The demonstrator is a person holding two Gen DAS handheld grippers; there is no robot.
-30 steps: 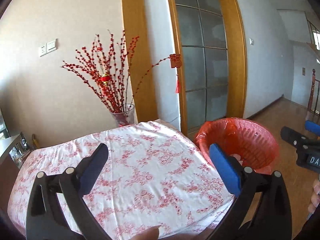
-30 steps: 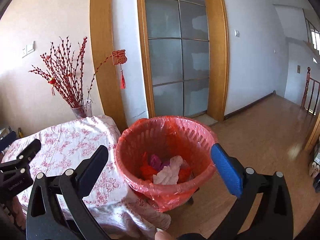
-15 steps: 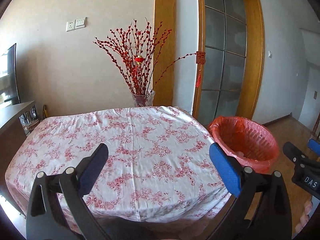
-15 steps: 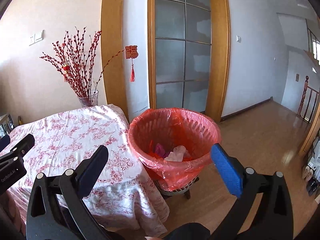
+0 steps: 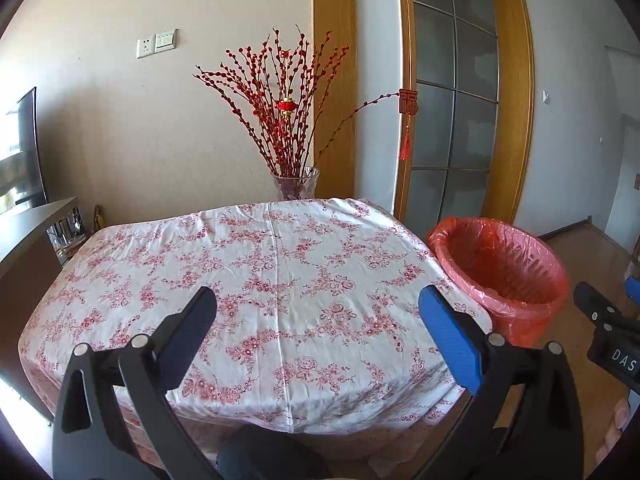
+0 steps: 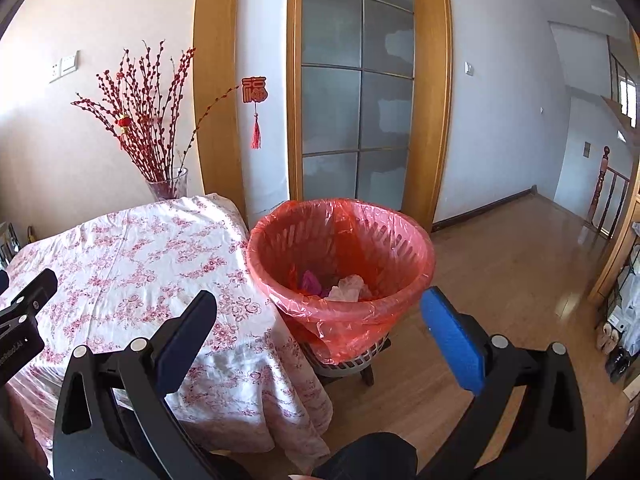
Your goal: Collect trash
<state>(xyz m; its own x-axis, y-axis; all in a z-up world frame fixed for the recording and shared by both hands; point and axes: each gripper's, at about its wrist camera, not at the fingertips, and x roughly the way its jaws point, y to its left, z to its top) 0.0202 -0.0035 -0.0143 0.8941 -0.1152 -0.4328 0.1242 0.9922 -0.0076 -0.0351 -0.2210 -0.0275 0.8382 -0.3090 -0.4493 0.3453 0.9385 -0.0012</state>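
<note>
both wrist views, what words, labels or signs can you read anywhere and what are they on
"DAS": white letters on the right gripper body, cut off at the frame edge.
"福": cut-out character on the red hanging ornament with a tassel.
White print on the left gripper body: too small and tilted to read.
Wall switch plate: no readable marking.

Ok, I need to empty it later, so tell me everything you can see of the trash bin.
The trash bin is a round, slatted plastic basket lined with a thin red bag folded over its rim. It stands upright and open on a small dark stand on the wooden floor, close beside the cloth-covered table. Crumpled pink and white scraps lie at the bottom. Neither gripper touches it.
</note>
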